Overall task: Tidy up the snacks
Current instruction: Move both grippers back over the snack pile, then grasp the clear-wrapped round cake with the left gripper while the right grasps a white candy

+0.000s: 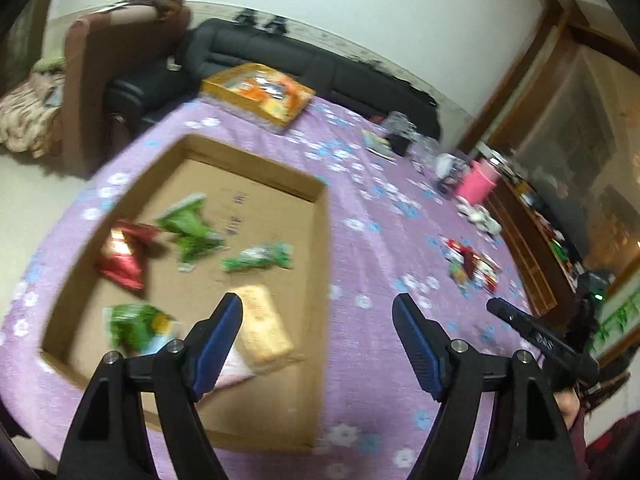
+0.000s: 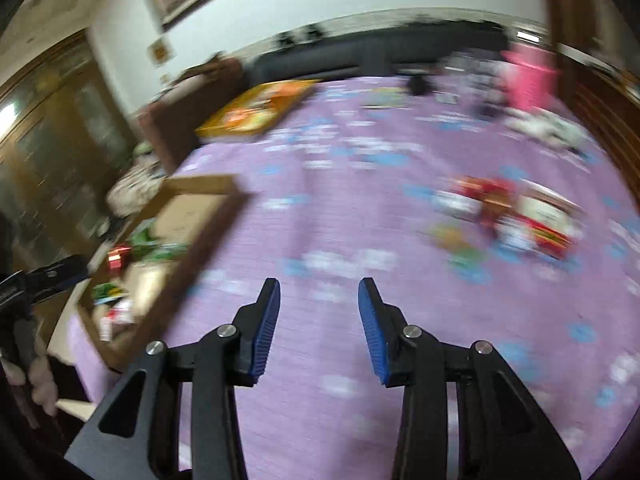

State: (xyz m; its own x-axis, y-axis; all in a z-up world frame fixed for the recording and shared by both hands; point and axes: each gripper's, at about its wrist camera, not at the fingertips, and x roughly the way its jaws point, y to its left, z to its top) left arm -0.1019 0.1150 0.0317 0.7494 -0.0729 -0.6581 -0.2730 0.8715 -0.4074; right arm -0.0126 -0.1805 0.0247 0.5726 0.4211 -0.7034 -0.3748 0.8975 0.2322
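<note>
A shallow cardboard box lies on the purple flowered tablecloth. It holds green snack packets, a red packet and a tan packet. My left gripper hangs open over the box's near right corner, with nothing between its blue pads. A small heap of loose red and green snacks lies on the cloth to the right. In the right wrist view my right gripper is open and empty above bare cloth, with the blurred snack heap ahead to its right and the box to its left.
A yellow tray of snacks sits at the table's far side. A pink container and small clutter stand at the far right. A dark sofa runs behind the table, and wooden cabinets line the right. The right gripper's body shows at the left view's right edge.
</note>
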